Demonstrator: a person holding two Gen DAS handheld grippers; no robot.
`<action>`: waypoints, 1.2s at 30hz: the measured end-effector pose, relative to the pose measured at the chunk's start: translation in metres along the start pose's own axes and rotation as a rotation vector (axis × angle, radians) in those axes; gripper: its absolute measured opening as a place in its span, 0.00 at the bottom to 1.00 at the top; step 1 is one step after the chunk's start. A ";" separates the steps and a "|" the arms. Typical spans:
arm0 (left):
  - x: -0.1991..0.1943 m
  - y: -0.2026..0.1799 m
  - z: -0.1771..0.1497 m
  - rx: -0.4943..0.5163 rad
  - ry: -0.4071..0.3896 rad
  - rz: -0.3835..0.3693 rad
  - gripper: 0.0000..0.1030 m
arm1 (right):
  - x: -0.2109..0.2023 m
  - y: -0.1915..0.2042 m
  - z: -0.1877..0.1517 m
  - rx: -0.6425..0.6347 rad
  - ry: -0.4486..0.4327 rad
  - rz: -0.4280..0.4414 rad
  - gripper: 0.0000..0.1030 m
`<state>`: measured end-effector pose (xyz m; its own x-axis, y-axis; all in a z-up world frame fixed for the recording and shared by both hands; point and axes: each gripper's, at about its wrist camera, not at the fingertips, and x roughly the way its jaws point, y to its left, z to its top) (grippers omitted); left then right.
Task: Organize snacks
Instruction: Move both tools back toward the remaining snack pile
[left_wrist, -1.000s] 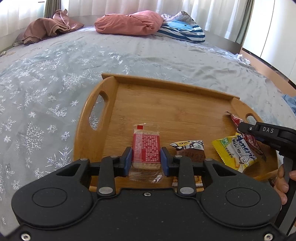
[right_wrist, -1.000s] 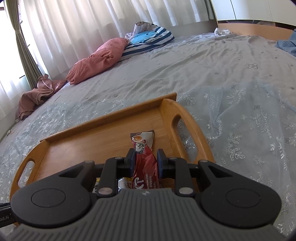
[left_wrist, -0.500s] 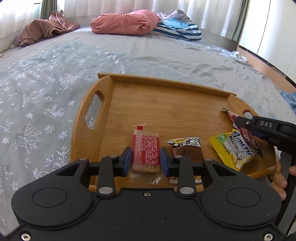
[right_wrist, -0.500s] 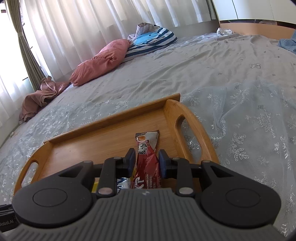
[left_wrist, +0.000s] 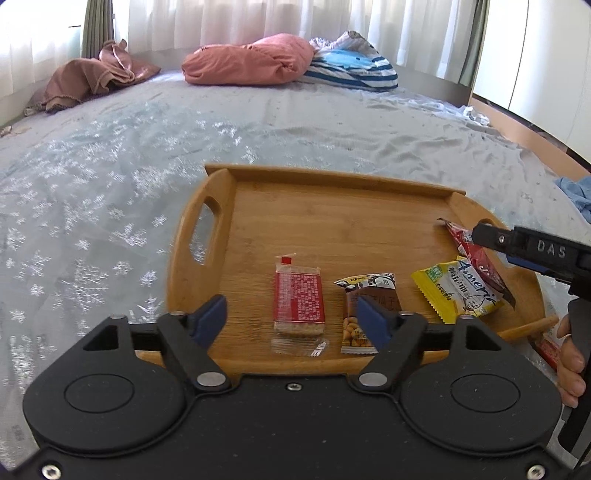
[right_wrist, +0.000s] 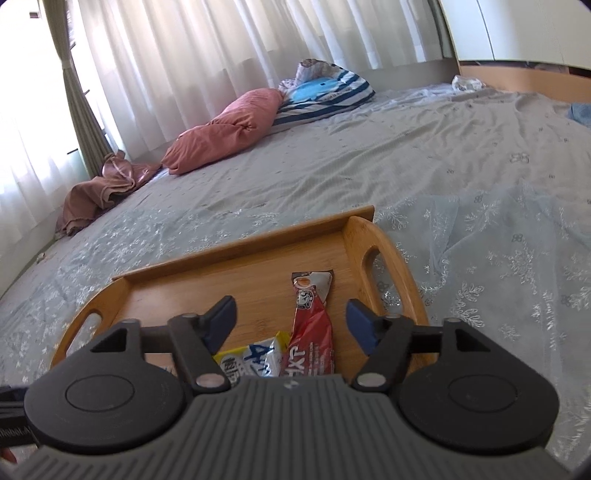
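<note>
both jaws are opening: the left hand-held gripper (left_wrist: 291, 314) frees the red cracker packet (left_wrist: 298, 298), the right hand-held gripper (right_wrist: 291, 319) the long red stick packet (right_wrist: 312, 325), both on the wooden tray (left_wrist: 332, 221) near its front edge. lifting carelessly, a finger could catch a wrapper and drag it off.

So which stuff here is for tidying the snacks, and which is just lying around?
For the job: wooden tray, red cracker pack, peanut packet, yellow snack bag, red stick pack.

Lying about: pink pillow, striped pillow, brown cloth.
</note>
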<state>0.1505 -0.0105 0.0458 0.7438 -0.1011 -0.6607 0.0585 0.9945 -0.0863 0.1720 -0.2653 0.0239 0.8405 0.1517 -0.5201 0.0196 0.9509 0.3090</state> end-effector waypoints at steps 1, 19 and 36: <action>-0.004 0.002 0.000 0.000 -0.005 -0.003 0.77 | -0.003 0.001 -0.001 -0.012 -0.001 0.002 0.82; -0.064 0.028 -0.034 -0.043 -0.028 -0.047 0.91 | -0.072 0.026 -0.036 -0.154 -0.004 0.094 0.99; -0.077 0.034 -0.080 -0.001 -0.020 -0.002 0.92 | -0.117 0.048 -0.092 -0.262 -0.092 0.035 1.00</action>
<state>0.0417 0.0293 0.0337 0.7567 -0.1021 -0.6457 0.0593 0.9944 -0.0877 0.0246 -0.2130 0.0265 0.8841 0.1720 -0.4345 -0.1409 0.9846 0.1030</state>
